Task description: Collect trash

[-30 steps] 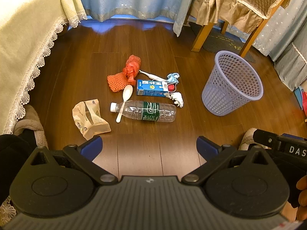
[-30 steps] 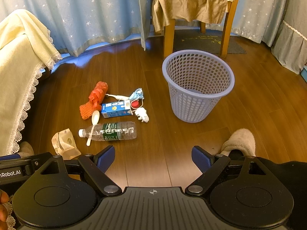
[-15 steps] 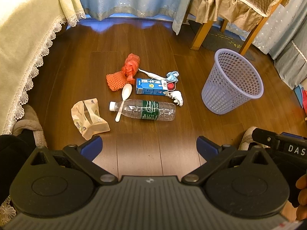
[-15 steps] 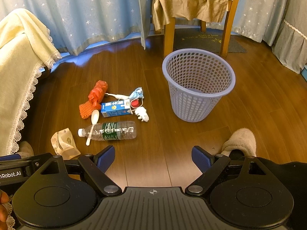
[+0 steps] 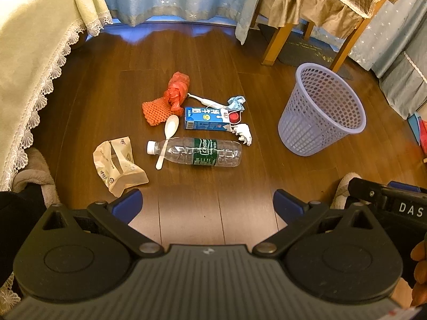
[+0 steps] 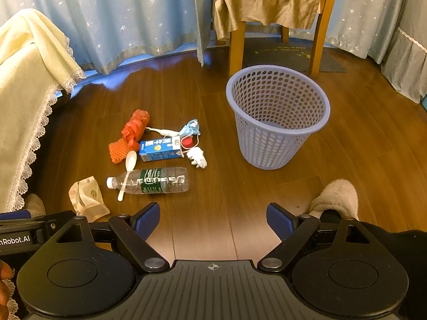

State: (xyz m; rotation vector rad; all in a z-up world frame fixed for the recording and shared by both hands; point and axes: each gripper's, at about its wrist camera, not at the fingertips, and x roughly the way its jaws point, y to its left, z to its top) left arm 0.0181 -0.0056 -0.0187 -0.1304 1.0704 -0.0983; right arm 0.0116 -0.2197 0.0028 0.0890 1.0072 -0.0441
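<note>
At the bottom of each frame, the left gripper (image 5: 207, 204) and right gripper (image 6: 213, 218) gape wide and empty above the floor. Mid-frame lie the paper bag (image 5: 117, 166), plastic bottle (image 5: 196, 151) and milk carton (image 5: 206, 118); right of them stands the empty basket (image 6: 277, 117). Collection seemingly hasn't begun; next, descend onto one item.

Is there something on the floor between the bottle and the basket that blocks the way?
Nothing visible does. Bare floor lies between the bottle and the basket. A spoon rests across the bottle's neck, and crumpled tissue lies just beyond the bottle, off that line.
</note>
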